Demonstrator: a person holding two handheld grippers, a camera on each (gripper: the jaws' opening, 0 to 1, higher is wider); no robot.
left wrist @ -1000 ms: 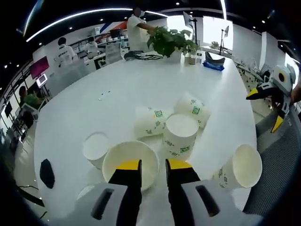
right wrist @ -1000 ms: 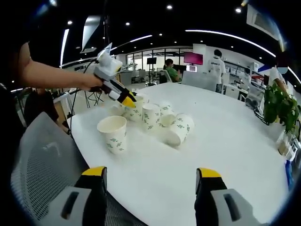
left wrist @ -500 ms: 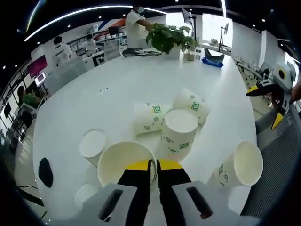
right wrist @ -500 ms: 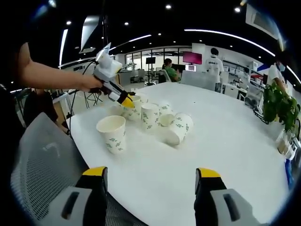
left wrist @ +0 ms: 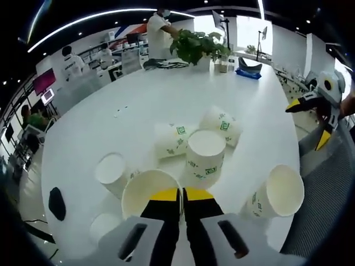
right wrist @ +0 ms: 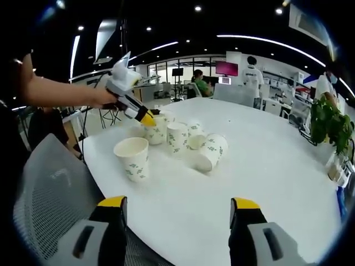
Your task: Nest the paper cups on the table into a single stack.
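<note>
Several white paper cups with green prints are on the white table [left wrist: 138, 105]. My left gripper [left wrist: 181, 193] is shut on the near rim of an upright cup [left wrist: 145, 191]. Beyond it stands an upright cup [left wrist: 205, 155], with two cups lying on their sides [left wrist: 172, 139] [left wrist: 224, 124] behind. Another upright cup [left wrist: 280, 194] stands at the right and one [left wrist: 111, 172] at the left. In the right gripper view my left gripper [right wrist: 143, 116] holds that cup [right wrist: 154, 132] by the rim, and a lone cup [right wrist: 133, 158] stands nearest. My right gripper [right wrist: 177, 205] is open over the table's edge, holding nothing.
A grey mesh chair back [right wrist: 50, 194] stands by the table's near edge. A potted plant [left wrist: 197, 47] and a blue object [left wrist: 250, 76] sit at the far end. A black patch [left wrist: 55, 202] lies on the table at the left. People are at desks in the background.
My left gripper has gone from open to shut on the near cup's rim and has lifted it slightly. My right gripper has stayed open and still.
</note>
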